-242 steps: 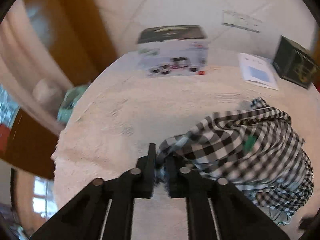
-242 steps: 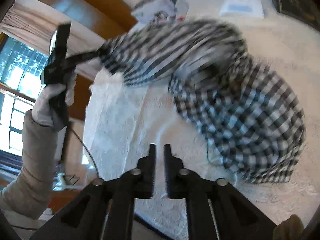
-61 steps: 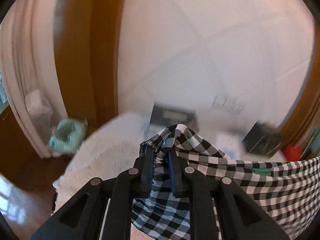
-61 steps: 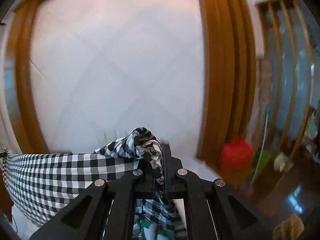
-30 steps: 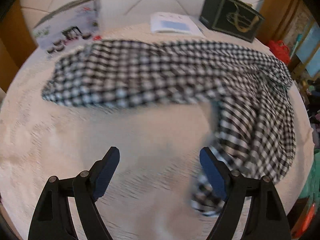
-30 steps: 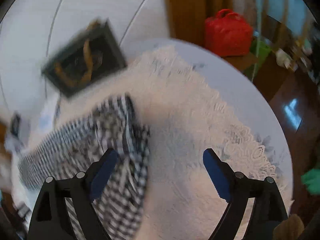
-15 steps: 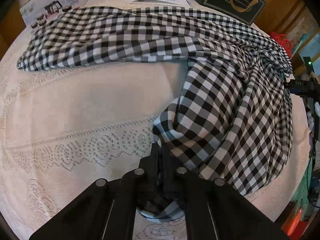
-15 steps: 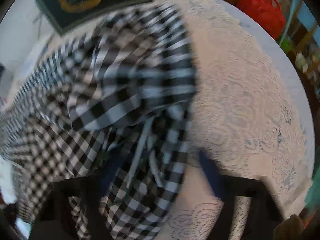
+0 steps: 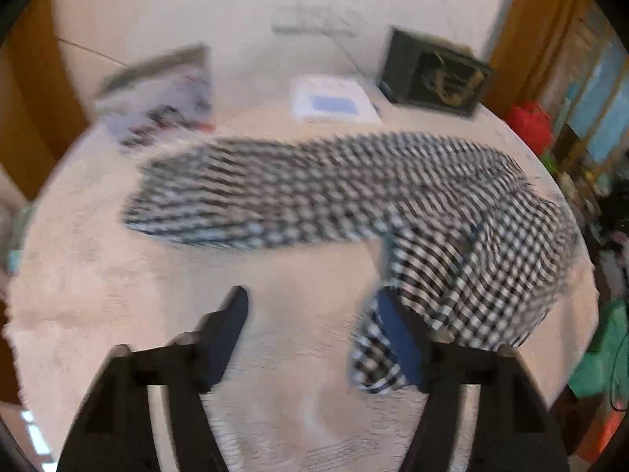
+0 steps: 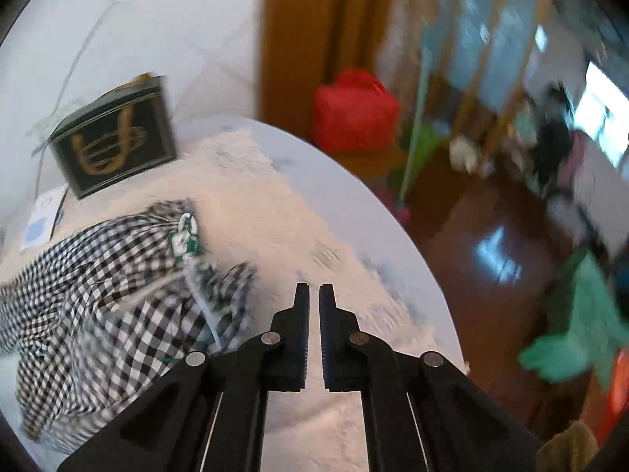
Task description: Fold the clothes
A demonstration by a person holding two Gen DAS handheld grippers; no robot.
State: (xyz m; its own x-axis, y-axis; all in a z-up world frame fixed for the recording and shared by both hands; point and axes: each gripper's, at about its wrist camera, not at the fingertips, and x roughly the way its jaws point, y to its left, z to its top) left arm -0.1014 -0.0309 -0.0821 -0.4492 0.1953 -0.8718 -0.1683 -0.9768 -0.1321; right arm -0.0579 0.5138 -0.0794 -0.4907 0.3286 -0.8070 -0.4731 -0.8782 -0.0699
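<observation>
Jaws first: the left gripper (image 9: 314, 338) has just been opening and stands spread, nothing pinched, though a checked hem lies against its right finger (image 9: 397, 334); the right gripper (image 10: 313, 330) has just been closing and is clenched on nothing, its teeth meeting over bare tablecloth (image 10: 334, 236). The checked garment (image 9: 354, 204) lies loose on the round table, one long band stretched across the far side and a bunched part draped toward the right edge, its green label (image 10: 182, 236) showing. A dark box (image 9: 432, 70), a leaflet (image 9: 334, 102) and a printed carton (image 9: 165, 94) stand beyond it. The risk, as I judge it: a grab at the bunched part may catch several layers and skew the fold, or drag cloth off the table's near edge.
</observation>
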